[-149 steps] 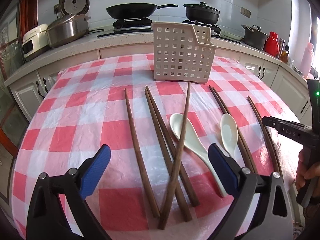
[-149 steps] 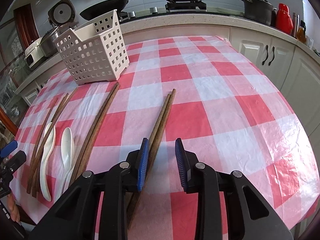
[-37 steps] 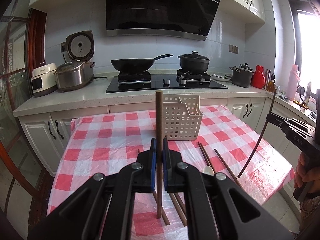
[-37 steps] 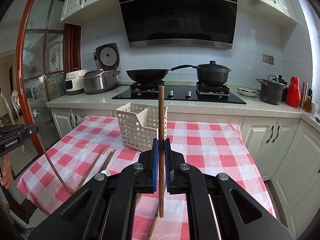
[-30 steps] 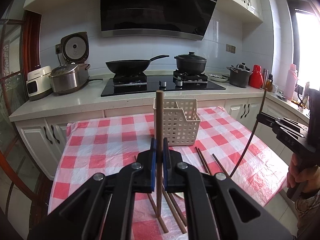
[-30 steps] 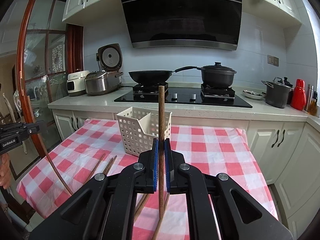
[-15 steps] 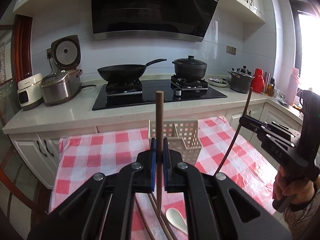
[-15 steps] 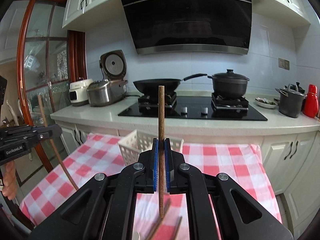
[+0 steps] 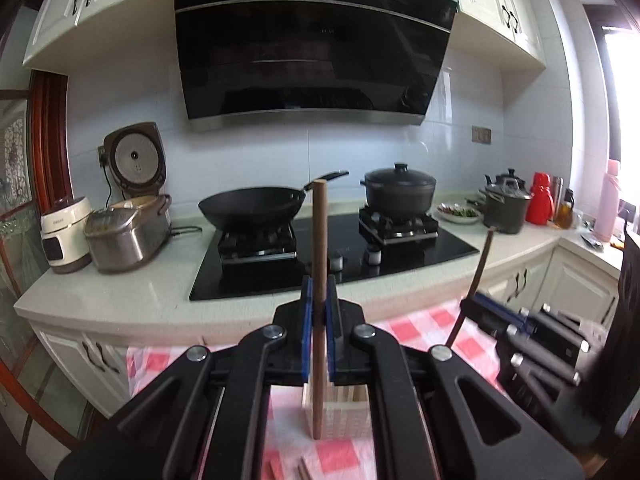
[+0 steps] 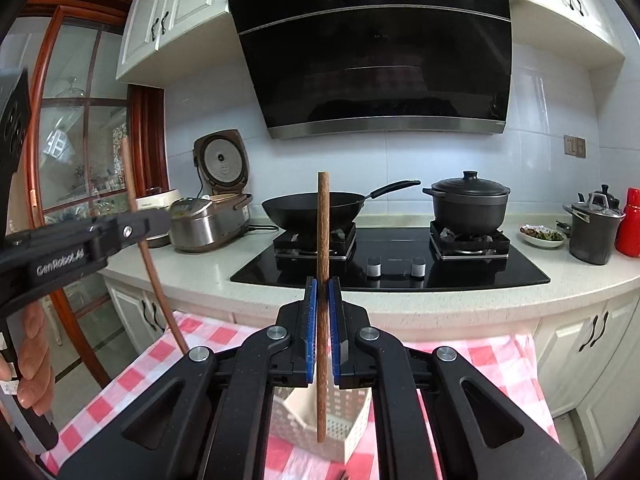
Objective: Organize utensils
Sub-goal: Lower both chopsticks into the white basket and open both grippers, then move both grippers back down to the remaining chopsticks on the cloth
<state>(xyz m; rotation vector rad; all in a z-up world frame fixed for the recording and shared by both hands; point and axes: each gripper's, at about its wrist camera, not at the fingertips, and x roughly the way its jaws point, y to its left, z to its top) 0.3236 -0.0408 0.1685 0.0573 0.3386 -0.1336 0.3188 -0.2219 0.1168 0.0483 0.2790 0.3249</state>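
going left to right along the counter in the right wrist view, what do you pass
steel rice cooker → black wok → black lidded pot → small dish of food → grey stockpot → red flask

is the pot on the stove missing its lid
No, the pot on the right burner of the stove wears a black lid with a knob on top.

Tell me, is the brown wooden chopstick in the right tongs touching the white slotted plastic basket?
Cannot tell. In the right wrist view the chopstick tip overlaps the basket, with no visible contact or gap.
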